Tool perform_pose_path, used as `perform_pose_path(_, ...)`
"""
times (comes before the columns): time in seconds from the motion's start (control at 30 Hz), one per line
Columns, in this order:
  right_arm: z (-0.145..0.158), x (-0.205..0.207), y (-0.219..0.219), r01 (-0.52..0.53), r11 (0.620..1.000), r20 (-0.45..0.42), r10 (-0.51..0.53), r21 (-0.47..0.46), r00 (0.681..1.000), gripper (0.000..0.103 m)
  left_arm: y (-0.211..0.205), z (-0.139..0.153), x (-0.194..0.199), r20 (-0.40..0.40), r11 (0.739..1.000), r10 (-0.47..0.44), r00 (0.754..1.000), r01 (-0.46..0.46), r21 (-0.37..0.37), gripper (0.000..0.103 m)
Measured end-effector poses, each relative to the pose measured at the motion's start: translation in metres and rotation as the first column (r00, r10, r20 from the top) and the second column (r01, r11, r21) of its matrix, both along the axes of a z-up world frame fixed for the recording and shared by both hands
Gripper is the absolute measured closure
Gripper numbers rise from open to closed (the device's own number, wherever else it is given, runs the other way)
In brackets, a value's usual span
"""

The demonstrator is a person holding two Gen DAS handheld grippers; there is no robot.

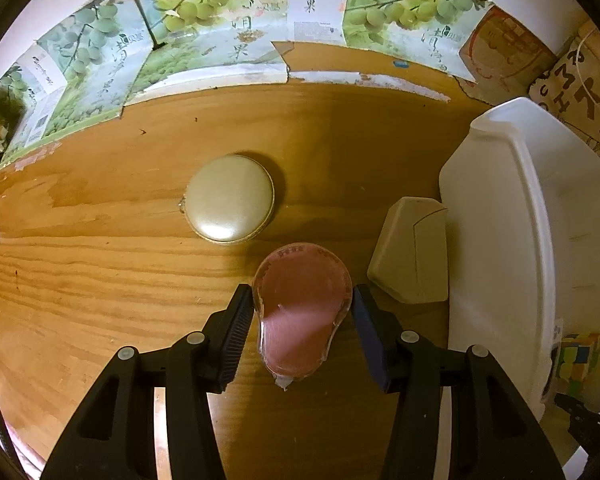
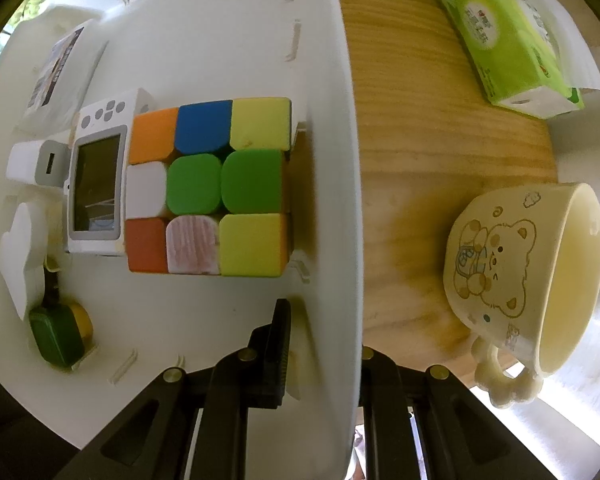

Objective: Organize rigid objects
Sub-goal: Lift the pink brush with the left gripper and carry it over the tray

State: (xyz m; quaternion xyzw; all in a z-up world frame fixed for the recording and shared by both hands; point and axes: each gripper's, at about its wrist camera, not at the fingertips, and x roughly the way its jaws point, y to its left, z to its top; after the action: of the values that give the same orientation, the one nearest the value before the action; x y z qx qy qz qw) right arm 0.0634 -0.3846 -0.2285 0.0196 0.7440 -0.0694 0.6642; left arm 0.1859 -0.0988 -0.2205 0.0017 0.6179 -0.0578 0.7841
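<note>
1. Well under way, I'd judge: the white bin [image 2: 220,40] already holds a good share, and the right gripper [image 2: 324,344] has its fingers clamped across the bin's near wall, one finger inside and one outside, steadying it.
2. In the bin, counted from the right wrist view: one puzzle cube [image 2: 208,186], one small white handheld device [image 2: 98,184] at its 9 o'clock, one white charger block [image 2: 36,164] further out, one green case [image 2: 58,334] at 7 o'clock, one printed card [image 2: 56,72] at 10 o'clock. A white shape on the left edge is too distorted to name.
3. The left gripper [image 1: 302,308] has its fingers closed on the pink transparent case [image 1: 302,300], which looks to be just over the bench [image 1: 100,260]; I cannot tell whether it still touches the wood.
4. Left to sort on the bench: one round cream compact [image 1: 230,198] at 11 o'clock from the pink case, and one beige angular box [image 1: 412,250] at 2 o'clock, right against the bin's outer wall.
5. Also out: one bear mug [image 2: 528,280] on its side and one green tissue pack [image 2: 504,36]; whether these belong in the bin is anyone's guess.
</note>
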Motion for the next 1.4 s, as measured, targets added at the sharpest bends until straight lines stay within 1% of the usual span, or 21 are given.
perform_pose_path(0.27,0.001,-0.003,0.002,-0.027,1.000,0.015,0.027,0.005,1.000,0.087,0.000,0.027,-0.011,0.044,1.000,0.008,0.999,-0.008,0.004,0.049)
perform_pose_path(0.47,0.003,-0.008,0.003,-0.049,0.999,0.037,0.049,0.011,0.998,0.087,-0.001,0.056,-0.023,0.109,1.000,0.004,0.994,-0.006,0.020,0.049)
perform_pose_path(0.73,0.005,-0.016,0.004,-0.084,0.996,0.063,0.083,0.011,0.995,0.087,-0.012,0.105,-0.037,0.231,1.000,-0.011,0.973,0.005,0.026,0.049)
perform_pose_path(0.87,0.005,-0.018,0.006,-0.099,0.995,0.076,0.098,0.007,0.992,0.087,-0.019,0.127,-0.045,0.275,1.000,-0.020,0.961,0.015,0.023,0.049)
perform_pose_path(1.07,0.005,-0.024,0.009,-0.123,0.992,0.093,0.122,0.004,0.988,0.087,-0.037,0.154,-0.062,0.329,0.997,-0.080,0.941,0.076,0.025,0.049)
perform_pose_path(1.2,0.006,-0.027,0.011,-0.130,0.992,0.102,0.129,-0.001,0.986,0.087,-0.054,0.165,-0.072,0.347,0.992,-0.127,0.929,0.126,0.027,0.049)
perform_pose_path(1.4,0.006,-0.032,0.013,-0.129,0.992,0.121,0.129,-0.008,0.984,0.087,-0.086,0.171,-0.090,0.349,0.971,-0.237,0.907,0.237,0.044,0.049)
